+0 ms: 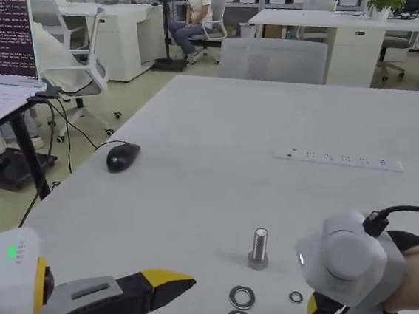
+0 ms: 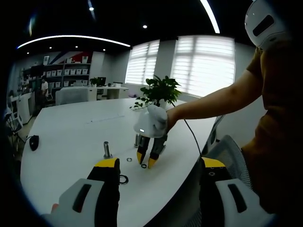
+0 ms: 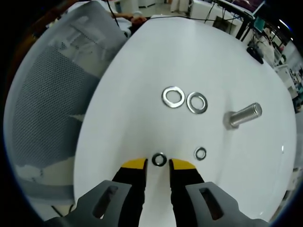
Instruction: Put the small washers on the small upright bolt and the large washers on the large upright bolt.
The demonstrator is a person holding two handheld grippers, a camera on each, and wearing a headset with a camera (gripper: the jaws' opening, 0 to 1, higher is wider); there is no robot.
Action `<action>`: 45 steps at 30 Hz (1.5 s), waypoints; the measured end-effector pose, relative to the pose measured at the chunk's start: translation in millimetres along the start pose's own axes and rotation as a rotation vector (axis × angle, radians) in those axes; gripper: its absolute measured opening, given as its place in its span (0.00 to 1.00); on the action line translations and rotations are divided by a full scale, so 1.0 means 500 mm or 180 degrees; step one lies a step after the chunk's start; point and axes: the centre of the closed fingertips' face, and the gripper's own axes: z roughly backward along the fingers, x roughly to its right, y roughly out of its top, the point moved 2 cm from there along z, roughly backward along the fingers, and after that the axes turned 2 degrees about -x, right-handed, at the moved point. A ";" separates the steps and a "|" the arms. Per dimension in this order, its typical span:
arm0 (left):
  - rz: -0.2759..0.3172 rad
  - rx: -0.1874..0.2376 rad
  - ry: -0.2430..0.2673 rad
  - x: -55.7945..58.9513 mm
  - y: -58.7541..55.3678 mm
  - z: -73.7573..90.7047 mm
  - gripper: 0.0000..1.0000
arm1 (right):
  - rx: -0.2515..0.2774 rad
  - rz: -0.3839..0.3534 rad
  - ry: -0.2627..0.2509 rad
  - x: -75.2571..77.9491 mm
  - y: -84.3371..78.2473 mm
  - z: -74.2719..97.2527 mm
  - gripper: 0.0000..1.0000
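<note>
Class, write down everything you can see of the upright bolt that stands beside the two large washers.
The bolt is silvery metal, steel by its look, with a shank that looks threaded and a wider head. It stands upright on its head on the white table, shank pointing up, with no washer on it. Only the table touches it. The nearest large washer lies flat close by, apart from it.
</note>
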 end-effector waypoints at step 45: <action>0.0008 -0.0123 0.0067 -0.046 -0.020 -0.030 0.67 | 0.0060 -0.0508 -0.0450 0.025 -0.115 0.164 0.12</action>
